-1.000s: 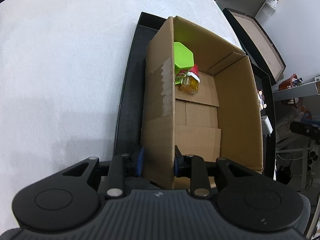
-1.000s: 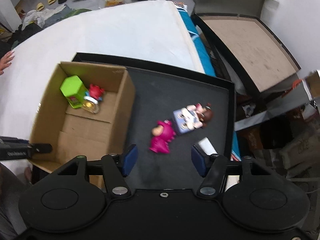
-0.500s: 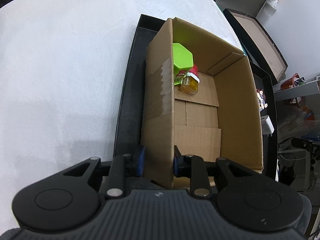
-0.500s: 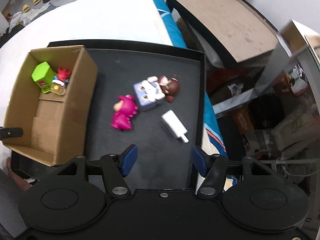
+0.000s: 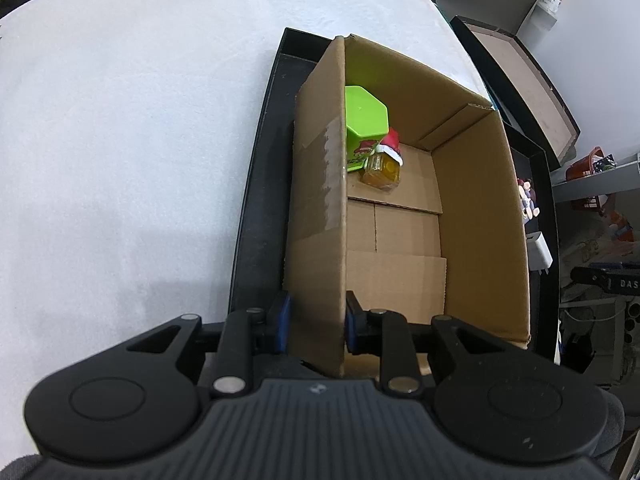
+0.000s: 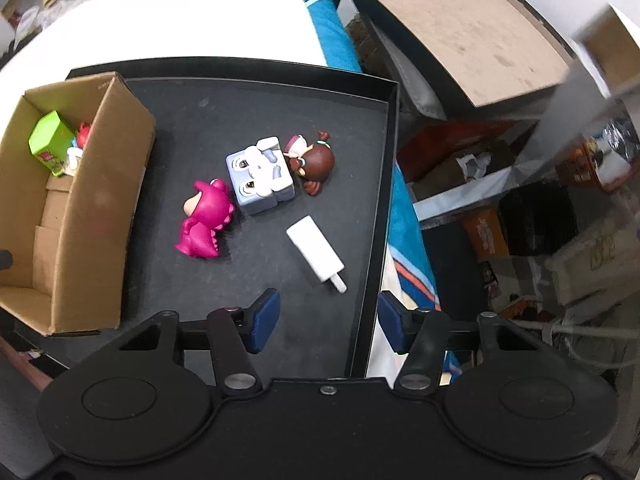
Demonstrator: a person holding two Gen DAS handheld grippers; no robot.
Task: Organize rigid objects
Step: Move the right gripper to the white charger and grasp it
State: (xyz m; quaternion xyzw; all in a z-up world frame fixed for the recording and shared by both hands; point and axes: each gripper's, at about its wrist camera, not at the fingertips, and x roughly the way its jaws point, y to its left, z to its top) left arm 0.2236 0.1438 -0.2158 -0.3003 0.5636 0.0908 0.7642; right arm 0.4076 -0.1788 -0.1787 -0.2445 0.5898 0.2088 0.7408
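Left tool (image 5: 314, 326) points steeply down, clamped on the near wall of the cardboard box (image 5: 476, 216). Right tool (image 6: 327, 322) hangs over the black tray (image 6: 256, 100), jaws just narrowing, nothing between them. White charger (image 6: 314, 253) lies flat just ahead, beside the pink dinosaur toy (image 6: 206, 220).

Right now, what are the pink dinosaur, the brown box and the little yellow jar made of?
The pink dinosaur looks like smooth moulded plastic or vinyl: even colour, soft shine. The brown box is plain matte cardboard: folded flaps, raw edges, and a glossy strip of clear tape on one wall. The little yellow jar looks see-through and amber, so glass or clear plastic; I cannot tell which.
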